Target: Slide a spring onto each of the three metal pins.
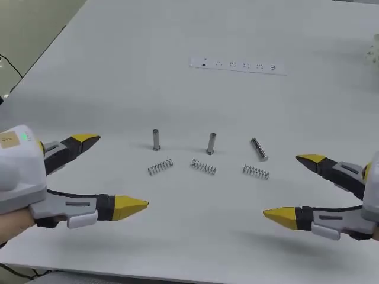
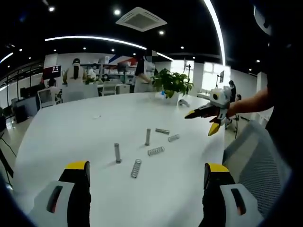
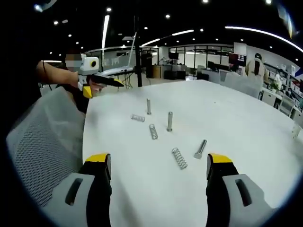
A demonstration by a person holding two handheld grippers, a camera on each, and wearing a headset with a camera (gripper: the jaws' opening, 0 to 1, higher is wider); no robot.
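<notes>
As the head view looks down, three steel pins (image 1: 211, 143) line the white table (image 1: 118, 71), rightmost lying flat, three coil springs (image 1: 203, 167) just before them; left yellow-tipped gripper (image 1: 112, 173) and right yellow-tipped gripper (image 1: 291, 186) flank them, jaws spread, empty. Left gripper view adds a green potted plant (image 2: 171, 82); right gripper view, a grey mesh chair (image 3: 42, 137), cut off.

Three pins (image 1: 211, 143), three springs (image 1: 203, 167)
</notes>
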